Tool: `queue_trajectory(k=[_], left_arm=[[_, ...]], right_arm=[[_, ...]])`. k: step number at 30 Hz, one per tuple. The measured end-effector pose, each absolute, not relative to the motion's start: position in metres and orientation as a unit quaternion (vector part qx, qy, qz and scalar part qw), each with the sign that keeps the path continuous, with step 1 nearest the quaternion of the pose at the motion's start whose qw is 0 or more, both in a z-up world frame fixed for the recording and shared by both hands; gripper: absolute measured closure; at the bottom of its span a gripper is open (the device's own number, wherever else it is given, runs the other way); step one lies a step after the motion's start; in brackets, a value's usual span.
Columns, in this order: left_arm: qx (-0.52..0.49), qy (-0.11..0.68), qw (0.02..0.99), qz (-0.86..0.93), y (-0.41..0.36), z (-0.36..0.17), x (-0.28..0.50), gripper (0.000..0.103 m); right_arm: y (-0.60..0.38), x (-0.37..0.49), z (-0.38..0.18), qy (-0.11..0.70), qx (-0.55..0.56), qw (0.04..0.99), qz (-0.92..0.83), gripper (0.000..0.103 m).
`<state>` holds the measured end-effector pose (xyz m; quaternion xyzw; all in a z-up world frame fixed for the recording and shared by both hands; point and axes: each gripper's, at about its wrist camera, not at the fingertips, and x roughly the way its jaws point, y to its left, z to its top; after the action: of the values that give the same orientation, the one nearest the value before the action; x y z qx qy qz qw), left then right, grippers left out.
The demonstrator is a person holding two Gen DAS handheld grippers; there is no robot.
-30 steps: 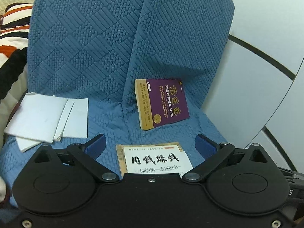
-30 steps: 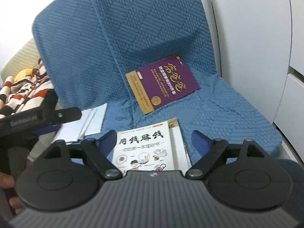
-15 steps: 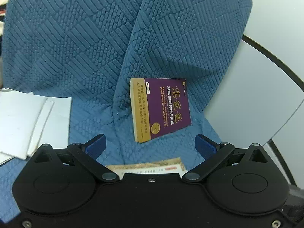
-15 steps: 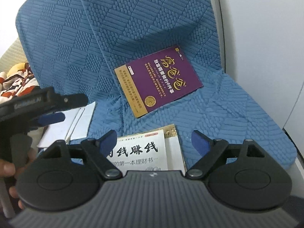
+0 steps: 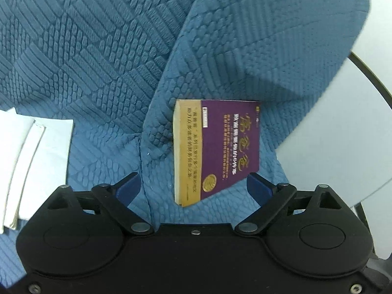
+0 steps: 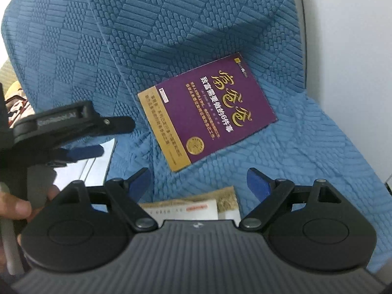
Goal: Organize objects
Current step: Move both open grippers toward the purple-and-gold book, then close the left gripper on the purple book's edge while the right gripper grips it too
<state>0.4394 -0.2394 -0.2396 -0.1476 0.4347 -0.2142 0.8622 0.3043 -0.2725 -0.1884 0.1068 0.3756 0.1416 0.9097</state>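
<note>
Both grippers have advanced toward the purple book; left gripper jaws, just narrowing, remain apart, empty; right gripper apart. Straddle the book's 6 o'clock edge squarely.

Perhaps a home: blue-covered sofa, books.

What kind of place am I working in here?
Likely a home living room or bedroom: a seat under a quilted blue cover, a purple book lying on it, and white cabinet panels beside it.
</note>
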Motion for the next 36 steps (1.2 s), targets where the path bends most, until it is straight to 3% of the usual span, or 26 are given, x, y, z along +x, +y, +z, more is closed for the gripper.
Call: queue_trajectory(k=[11, 22, 36], left_arm=[[-0.211, 0.468, 0.828, -0.224, -0.235, -0.277, 0.502, 0.042], [-0.272, 0.498, 0.789, -0.234, -0.240, -0.306, 0.540, 0.055], [-0.349, 0.513, 0.753, -0.219, -0.244, -0.306, 0.529, 0.076]], right_arm=[[-0.263, 0.358, -0.202, 0.404, 0.141, 0.893, 0.137, 0.016], [-0.261, 0.379, -0.217, 0.422, 0.238, 0.859, 0.166, 0.016], [-0.303, 0.377, -0.252, 0.427, 0.519, 0.722, 0.165, 0.014]])
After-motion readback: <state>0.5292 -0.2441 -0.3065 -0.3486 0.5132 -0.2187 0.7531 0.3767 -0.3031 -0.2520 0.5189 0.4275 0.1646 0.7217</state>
